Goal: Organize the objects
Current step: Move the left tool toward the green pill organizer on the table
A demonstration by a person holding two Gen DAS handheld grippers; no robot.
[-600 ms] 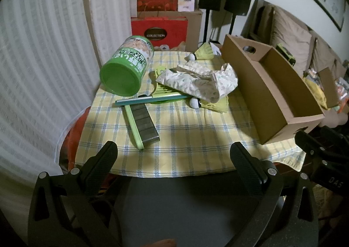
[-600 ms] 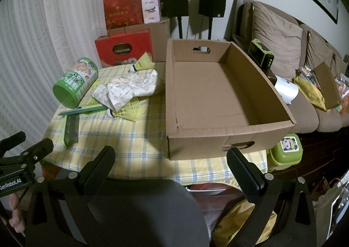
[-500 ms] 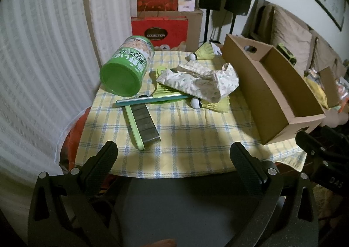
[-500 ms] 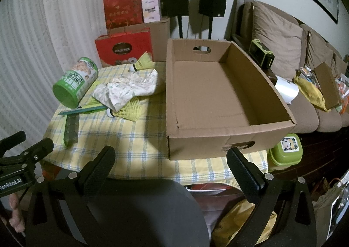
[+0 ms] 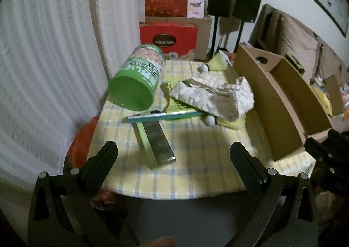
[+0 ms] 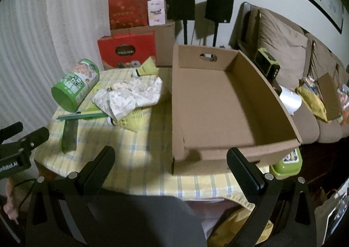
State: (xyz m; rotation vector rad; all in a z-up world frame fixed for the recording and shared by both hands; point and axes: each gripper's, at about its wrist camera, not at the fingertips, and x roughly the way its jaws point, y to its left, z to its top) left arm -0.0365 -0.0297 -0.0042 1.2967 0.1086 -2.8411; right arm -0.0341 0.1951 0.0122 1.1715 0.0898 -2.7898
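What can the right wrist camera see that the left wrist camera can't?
Only the right wrist view shows the bare floor of the cardboard box, a green lunchbox down beside the table, and a white roll on the sofa.

Only the left wrist view shows the can's green end face-on and something orange hanging past the table's edge.

Both show the can, the crumpled cloth, yellow shuttlecocks, the teal stick, the checked tablecloth and open tongs: left, right.
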